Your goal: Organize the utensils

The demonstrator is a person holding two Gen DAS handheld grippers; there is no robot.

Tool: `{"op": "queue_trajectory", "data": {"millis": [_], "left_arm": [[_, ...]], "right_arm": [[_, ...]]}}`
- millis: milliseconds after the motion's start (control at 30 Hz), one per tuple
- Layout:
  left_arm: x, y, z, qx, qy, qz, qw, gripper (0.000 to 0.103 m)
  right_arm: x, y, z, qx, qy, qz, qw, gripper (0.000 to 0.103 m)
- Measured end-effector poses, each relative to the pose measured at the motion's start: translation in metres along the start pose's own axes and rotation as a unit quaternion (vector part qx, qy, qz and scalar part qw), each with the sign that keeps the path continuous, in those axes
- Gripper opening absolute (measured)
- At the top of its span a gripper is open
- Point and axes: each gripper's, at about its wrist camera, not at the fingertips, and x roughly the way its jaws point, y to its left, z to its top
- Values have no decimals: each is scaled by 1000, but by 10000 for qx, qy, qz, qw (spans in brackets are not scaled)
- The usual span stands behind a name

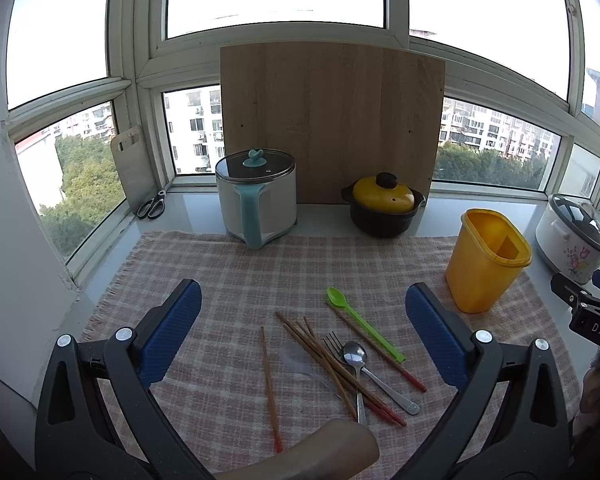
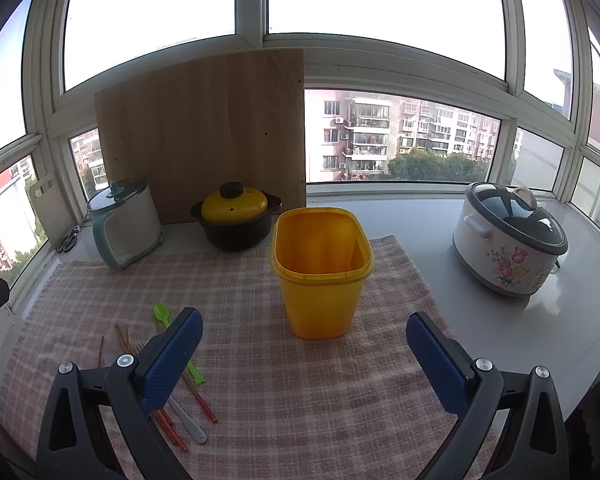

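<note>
Risk: utensil pile [image 1: 340, 364] lies crossed between the left gripper's [image 1: 303, 334] spread, empty jaws, so closing may snag several; right gripper [image 2: 304, 356], jaws likewise apart, frames the yellow bin [image 2: 322, 276].

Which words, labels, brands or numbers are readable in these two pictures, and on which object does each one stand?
"DAS": white letters on the black body of the right tongs, at the right edge of the left wrist view; the word may be cut off.
Metal spoon: a small mark at the handle end, too small to read.
Rice cooker: only a flower print, no words.
Nothing else readable.
</note>
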Motion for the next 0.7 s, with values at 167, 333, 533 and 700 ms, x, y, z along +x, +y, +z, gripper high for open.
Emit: {"op": "queue_trajectory", "data": {"millis": [167,333,533,700], "left_arm": [[0,0,0,0,0,2,10000,103],[0,0,0,-1,-2,-4,10000,103],[2,0,1,-8,-5,-8,10000,103],[1,1,0,-10,-1,-13,10000,103]], "right_arm": [[1,1,0,-12,1,9,10000,103],[2,2,1,-11,3,11,10000,103],[3,4,2,-29,-6,10,10000,103],[3,5,2,-38,-15,9,10000,103]]}}
